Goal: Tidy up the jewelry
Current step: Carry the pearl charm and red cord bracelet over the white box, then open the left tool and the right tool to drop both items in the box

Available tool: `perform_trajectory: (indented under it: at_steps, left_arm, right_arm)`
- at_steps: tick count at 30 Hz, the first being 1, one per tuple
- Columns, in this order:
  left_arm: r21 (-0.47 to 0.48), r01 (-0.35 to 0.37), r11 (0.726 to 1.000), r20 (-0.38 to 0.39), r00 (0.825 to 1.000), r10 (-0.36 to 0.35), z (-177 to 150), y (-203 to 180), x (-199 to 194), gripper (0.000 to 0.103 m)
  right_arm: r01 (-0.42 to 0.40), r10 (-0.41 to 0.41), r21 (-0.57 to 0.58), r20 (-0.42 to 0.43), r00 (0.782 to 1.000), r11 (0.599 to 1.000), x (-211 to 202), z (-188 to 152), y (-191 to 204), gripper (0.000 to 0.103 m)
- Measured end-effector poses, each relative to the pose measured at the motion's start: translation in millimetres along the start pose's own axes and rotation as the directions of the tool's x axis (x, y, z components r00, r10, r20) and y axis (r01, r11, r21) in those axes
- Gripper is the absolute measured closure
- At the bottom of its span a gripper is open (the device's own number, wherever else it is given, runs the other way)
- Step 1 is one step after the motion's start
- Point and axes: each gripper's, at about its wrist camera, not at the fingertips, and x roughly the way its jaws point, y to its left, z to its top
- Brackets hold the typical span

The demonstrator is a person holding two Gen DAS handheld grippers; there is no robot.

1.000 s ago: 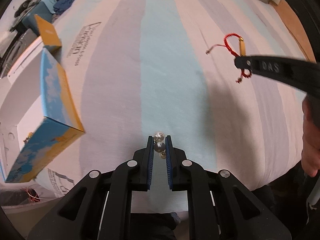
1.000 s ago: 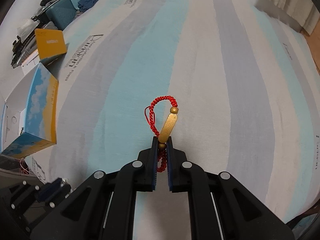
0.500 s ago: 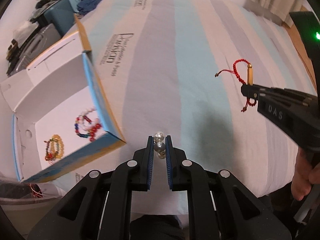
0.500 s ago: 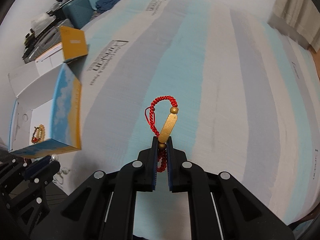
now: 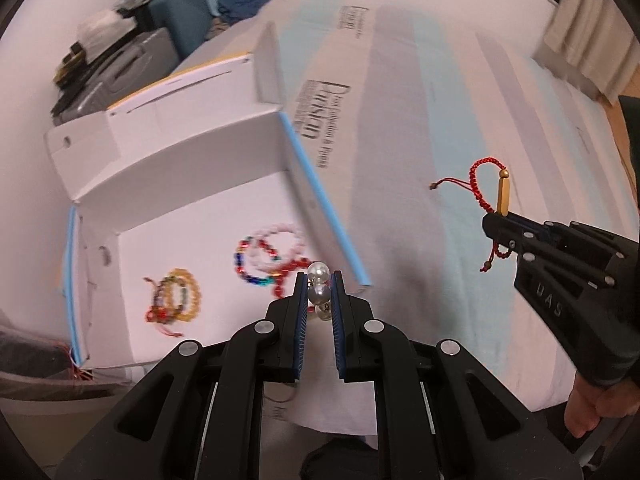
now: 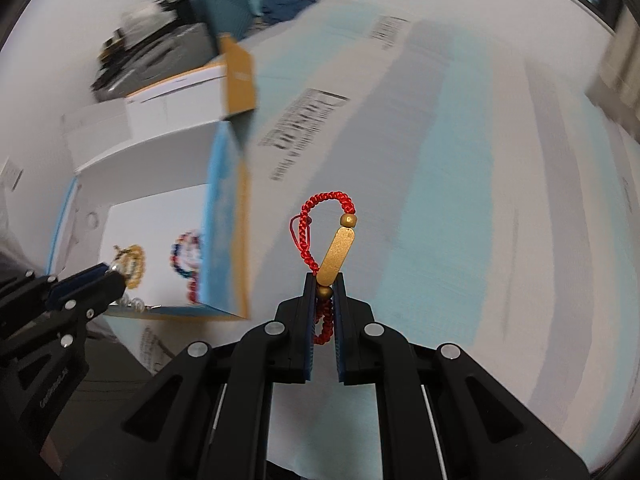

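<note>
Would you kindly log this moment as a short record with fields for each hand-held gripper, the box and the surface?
left hand-held gripper: shut on pearl piece, above the box's near corner
right hand-held gripper: shut on red braided bracelet, above the bed
box: open, white inside, holds beaded bracelets
surface: striped bedsheet

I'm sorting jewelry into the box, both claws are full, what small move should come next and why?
Probably lower the left claw into the open box and release the pearl piece. It is shut on the pearls, right above the box floor beside the beaded bracelets, while the right claw hangs over the bedspread.
</note>
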Motion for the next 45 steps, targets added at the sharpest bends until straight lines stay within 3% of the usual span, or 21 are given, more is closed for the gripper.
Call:
perform_trajectory:
  at_steps: [13, 21, 35, 45]
  left_arm:
    - [-0.1, -0.064, 0.993, -0.029, 0.998, 0.062, -2.2, 96.0, 14.0, 0.093]
    - [-0.151, -0.092, 0.984, -0.11, 0.991, 0.076, 0.1, 146.5, 41.4, 0.092]
    - [-0.178, -0.118, 0.977, -0.287, 0.956, 0.063, 8.4, 196.9, 106.0, 0.092]
    - [-0.165, -0.15, 0.975, -0.375, 0.924, 0.078, 5.2, 201.7, 144.4, 0.092]
  right_arm:
    - [-0.076, 0.075, -0.138, -0.011, 0.997, 0.988, 26.9, 29.2, 106.4, 0.096]
    - [-0.097, 0.074, -0.196, -0.123, 0.99, 0.976, 67.6, 44.7, 157.4, 0.096]
    - [-0.097, 0.01, -0.226, -0.358, 0.934, 0.969, 150.7, 66.6, 192.0, 0.096]
    - [-0.084, -0.033, -0.239, -0.447, 0.894, 0.967, 193.3, 53.5, 191.5, 0.096]
